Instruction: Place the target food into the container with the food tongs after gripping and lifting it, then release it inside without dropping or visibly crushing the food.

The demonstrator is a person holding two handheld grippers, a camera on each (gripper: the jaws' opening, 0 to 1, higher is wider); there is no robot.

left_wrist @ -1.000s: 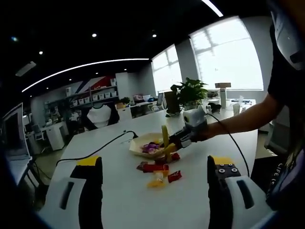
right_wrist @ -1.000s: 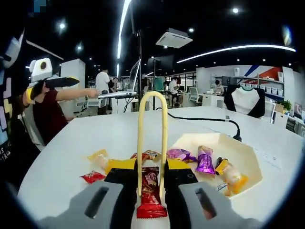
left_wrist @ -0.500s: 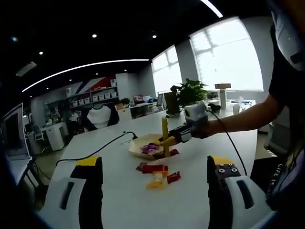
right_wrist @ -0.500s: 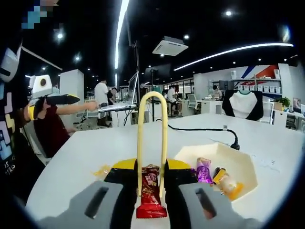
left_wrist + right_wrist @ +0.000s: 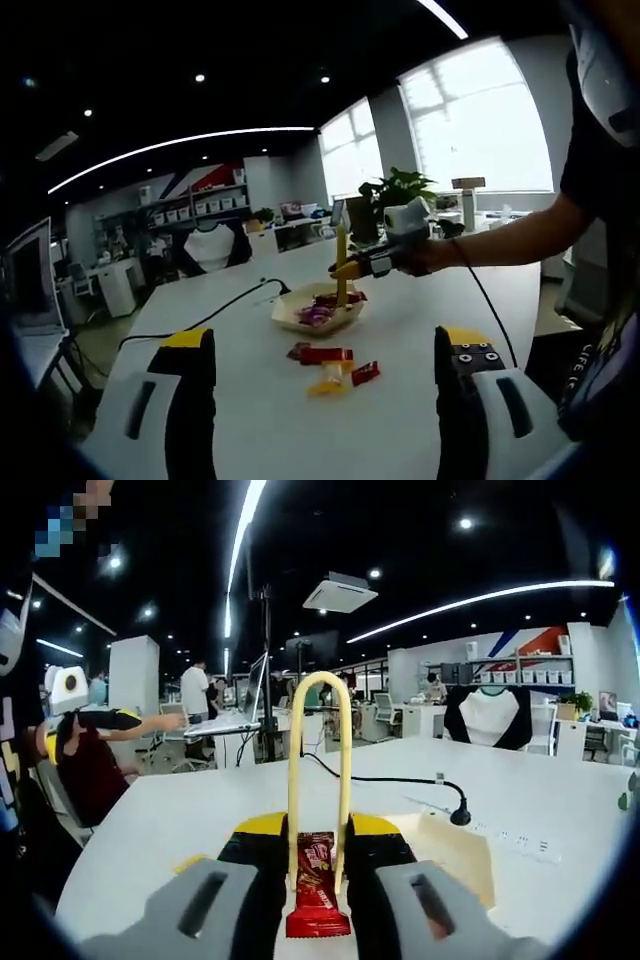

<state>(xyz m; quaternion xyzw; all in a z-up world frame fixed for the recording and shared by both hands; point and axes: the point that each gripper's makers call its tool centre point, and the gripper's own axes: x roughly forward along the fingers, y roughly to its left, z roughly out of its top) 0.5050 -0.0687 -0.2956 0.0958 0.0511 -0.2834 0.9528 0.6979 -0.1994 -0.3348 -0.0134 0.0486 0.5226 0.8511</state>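
Right gripper (image 5: 318, 880): closed on yellow tongs (image 5: 319, 770).
Tongs: pinching red snack (image 5: 316, 885), held above tray (image 5: 318, 312).
Left gripper (image 5: 325, 400): jaws wide, near table edge.

We see that the right gripper (image 5: 352, 267) has risen and travelled from the loose sweets on the table toward eleven o'clock, so its yellow tongs (image 5: 341, 262) now hang over the tray (image 5: 318, 322). The red candy (image 5: 316, 880) has come up with them, lifted off the table (image 5: 400, 400).
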